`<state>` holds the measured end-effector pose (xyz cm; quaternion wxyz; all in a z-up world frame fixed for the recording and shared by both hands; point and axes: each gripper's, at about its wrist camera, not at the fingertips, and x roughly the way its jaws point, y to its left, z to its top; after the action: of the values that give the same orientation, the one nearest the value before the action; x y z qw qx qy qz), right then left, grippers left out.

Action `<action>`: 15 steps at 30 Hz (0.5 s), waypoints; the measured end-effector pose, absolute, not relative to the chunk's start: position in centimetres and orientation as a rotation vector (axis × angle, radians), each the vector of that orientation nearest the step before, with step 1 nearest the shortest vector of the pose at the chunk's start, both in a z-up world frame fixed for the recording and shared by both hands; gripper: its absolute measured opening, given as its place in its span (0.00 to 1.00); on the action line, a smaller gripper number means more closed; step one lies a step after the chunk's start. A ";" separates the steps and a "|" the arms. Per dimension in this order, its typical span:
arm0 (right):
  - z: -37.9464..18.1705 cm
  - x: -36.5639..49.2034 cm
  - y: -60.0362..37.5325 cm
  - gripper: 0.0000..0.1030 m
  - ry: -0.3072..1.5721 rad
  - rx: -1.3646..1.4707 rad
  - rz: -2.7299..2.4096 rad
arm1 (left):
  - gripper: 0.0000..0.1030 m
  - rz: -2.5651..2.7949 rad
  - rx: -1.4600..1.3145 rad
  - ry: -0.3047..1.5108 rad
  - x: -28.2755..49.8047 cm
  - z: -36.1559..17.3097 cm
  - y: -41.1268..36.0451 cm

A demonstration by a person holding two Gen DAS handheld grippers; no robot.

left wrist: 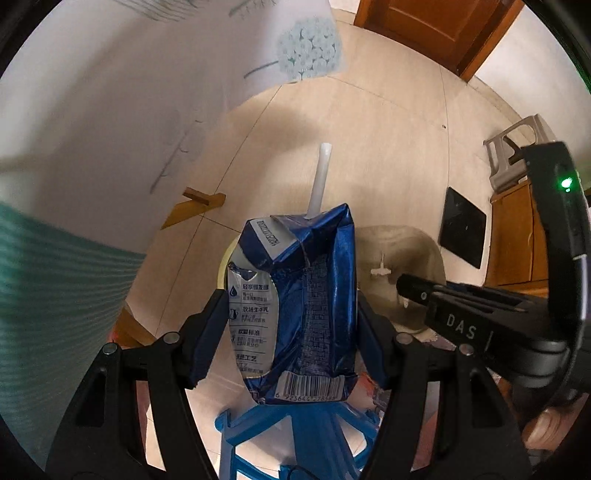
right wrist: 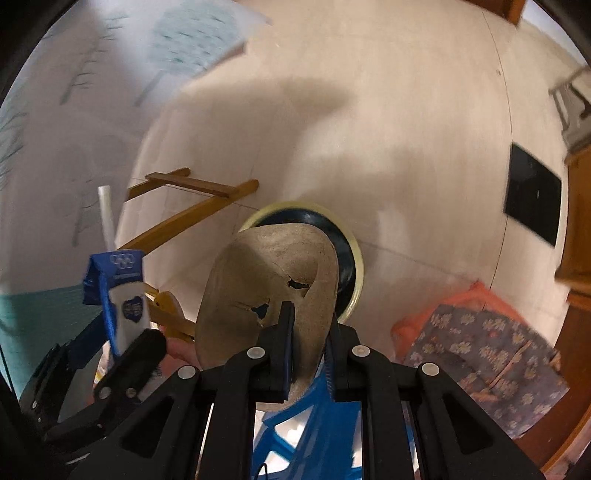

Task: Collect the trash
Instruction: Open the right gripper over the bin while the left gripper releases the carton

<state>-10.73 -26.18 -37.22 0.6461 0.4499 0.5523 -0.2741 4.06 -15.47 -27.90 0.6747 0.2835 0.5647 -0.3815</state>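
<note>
In the left wrist view our left claw point(left wrist: 291, 325) clamps a crushed blue milk carton point(left wrist: 295, 306) with its straw point(left wrist: 320, 177), barcode toward us. Only the right wrist view shows our right claw point(right wrist: 308, 347) pinching a torn brown paper plate point(right wrist: 266, 288) above the yellow-rimmed bin point(right wrist: 354, 258) on the floor point(right wrist: 388, 129).

Wooden door point(left wrist: 436, 29), floral cushion point(right wrist: 491, 354)

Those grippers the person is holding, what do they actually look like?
Both the left gripper and right gripper are matte black linkages with silver rivets and dark blue pads. The right one's body bears white "DAS" lettering and a green light.
</note>
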 end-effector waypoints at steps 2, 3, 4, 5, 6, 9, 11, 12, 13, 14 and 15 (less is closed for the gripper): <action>-38.0 -10.3 -26.5 0.13 1.249 1.037 -0.625 | 0.61 -0.861 0.658 1.280 4.2 -29.0 -15.9; -38.2 -10.1 -26.5 0.13 1.242 1.041 -0.623 | 0.61 -0.862 0.668 1.294 4.3 -29.5 -16.1; -38.3 -10.0 -26.6 0.13 1.237 1.045 -0.622 | 0.61 -0.861 0.673 1.302 4.4 -29.9 -16.3; -38.7 -9.9 -26.7 0.13 1.232 1.052 -0.620 | 0.61 -0.854 0.680 1.301 4.7 -30.4 -16.5; -39.0 -9.6 -26.8 0.13 1.229 1.066 -0.615 | 0.61 -0.847 0.689 1.296 4.9 -30.8 -16.6; -40.3 -8.2 -26.8 0.13 1.233 1.095 -0.601 | 0.61 -0.836 0.701 1.293 5.4 -31.4 -16.8; -40.9 -8.0 -26.8 0.13 1.231 1.118 -0.587 | 0.62 -0.830 0.700 1.286 5.7 -31.6 -16.8; -41.2 -7.9 -26.8 0.13 1.228 1.138 -0.577 | 0.62 -0.828 0.700 1.286 5.8 -31.6 -16.8; -41.4 -7.7 -26.8 0.14 1.223 1.152 -0.572 | 0.62 -0.825 0.703 1.286 5.9 -31.7 -16.7; -41.5 -7.7 -26.6 0.16 1.220 1.162 -0.572 | 0.63 -0.820 0.705 1.284 5.8 -31.9 -16.7; -41.5 -7.7 -26.6 0.21 1.215 1.174 -0.575 | 0.63 -0.811 0.707 1.278 5.8 -32.1 -16.6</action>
<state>-7.73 -26.63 -41.53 0.6276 0.5122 0.5299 -0.2510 5.78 -16.61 -32.07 0.6709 0.3136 0.5674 -0.3599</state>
